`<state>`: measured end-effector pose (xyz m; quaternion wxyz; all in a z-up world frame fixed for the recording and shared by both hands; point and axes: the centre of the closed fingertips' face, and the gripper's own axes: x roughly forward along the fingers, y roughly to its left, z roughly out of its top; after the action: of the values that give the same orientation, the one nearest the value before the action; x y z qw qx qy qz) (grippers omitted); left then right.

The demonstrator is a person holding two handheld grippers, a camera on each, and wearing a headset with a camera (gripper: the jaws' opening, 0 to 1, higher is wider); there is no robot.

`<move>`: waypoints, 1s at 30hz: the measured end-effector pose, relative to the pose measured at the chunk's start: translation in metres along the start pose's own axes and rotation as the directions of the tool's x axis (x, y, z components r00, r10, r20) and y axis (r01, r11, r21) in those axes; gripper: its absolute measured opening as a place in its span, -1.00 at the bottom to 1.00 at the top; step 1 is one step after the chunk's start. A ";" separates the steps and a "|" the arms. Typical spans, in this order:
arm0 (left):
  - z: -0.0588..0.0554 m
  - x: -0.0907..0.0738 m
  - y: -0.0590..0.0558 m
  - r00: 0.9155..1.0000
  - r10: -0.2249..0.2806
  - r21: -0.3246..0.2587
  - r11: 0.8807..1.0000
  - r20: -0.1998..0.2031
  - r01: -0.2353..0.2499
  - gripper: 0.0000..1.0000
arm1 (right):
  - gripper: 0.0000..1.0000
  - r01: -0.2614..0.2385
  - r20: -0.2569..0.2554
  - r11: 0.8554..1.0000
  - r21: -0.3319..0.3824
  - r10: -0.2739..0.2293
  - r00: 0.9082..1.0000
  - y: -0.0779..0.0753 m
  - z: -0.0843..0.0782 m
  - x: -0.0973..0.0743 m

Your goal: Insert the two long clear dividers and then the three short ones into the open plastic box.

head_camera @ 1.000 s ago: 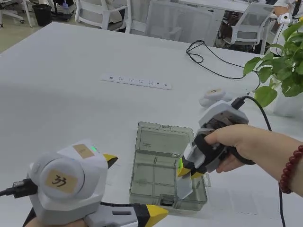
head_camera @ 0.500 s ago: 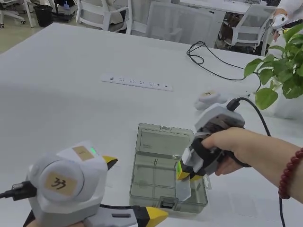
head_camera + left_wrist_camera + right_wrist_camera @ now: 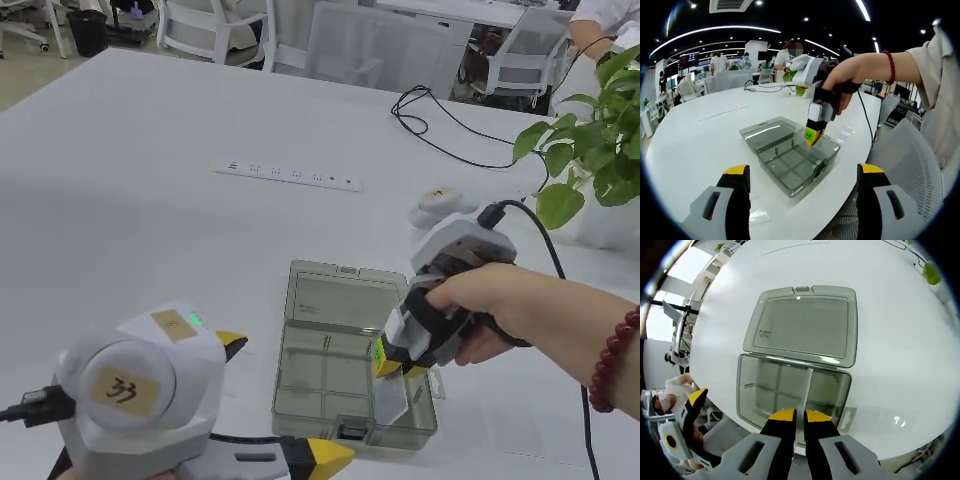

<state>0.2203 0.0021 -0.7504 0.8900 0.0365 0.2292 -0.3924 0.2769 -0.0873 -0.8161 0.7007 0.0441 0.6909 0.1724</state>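
The clear plastic box (image 3: 330, 375) lies open on the white table, its lid (image 3: 340, 297) folded back flat. Some clear dividers stand inside it. My right gripper (image 3: 400, 369) hangs over the box's right end, shut on a clear divider (image 3: 392, 398) that points down into the base. In the right gripper view the divider (image 3: 804, 392) runs from my right gripper (image 3: 800, 416) across the box (image 3: 760, 385) towards the lid (image 3: 802, 325). My left gripper (image 3: 804, 174) is open, near the table's front edge and left of the box (image 3: 785, 162). It holds nothing.
A white power strip (image 3: 290, 172) lies behind the box. A black cable (image 3: 450, 125), a small white round device (image 3: 440, 205) and a potted plant (image 3: 590, 150) are at the back right. A loose clear piece (image 3: 847, 418) lies beside the box. Chairs stand beyond the table.
My right gripper has shifted only slightly over the box's right end, still holding the divider. The left gripper has stayed where it was.
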 end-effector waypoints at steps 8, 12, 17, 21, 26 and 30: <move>0.001 0.000 0.001 1.000 0.003 -0.002 1.000 0.003 -0.003 0.79 | -0.86 0.016 -0.013 1.000 -0.014 -0.016 1.000 0.000 -0.001 0.001; 0.001 0.000 0.001 1.000 0.004 -0.002 1.000 0.005 -0.004 0.79 | -0.86 0.028 -0.020 0.999 -0.021 -0.028 0.999 0.000 -0.002 0.003; 0.001 0.000 0.002 1.000 0.006 -0.001 1.000 0.004 -0.006 0.79 | -0.86 0.053 -0.020 0.998 -0.044 -0.054 0.998 0.002 -0.001 0.004; 0.000 0.000 0.002 1.000 0.006 0.002 1.000 0.002 -0.006 0.79 | -0.86 0.084 -0.016 0.993 -0.077 -0.086 0.996 0.002 -0.002 0.005; 0.000 0.000 0.002 1.000 0.009 0.004 1.000 0.000 -0.009 0.79 | -0.86 0.149 -0.001 0.978 -0.146 -0.151 0.989 0.002 -0.001 0.010; 0.000 0.000 0.003 1.000 0.012 0.006 1.000 -0.001 -0.012 0.79 | -0.86 0.180 0.008 0.970 -0.163 -0.181 0.983 0.001 -0.001 0.015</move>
<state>0.2220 0.0044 -0.7507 0.8921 0.0408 0.2282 -0.3879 0.2760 -0.0822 -0.8307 0.7123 -0.0770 0.6781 0.1643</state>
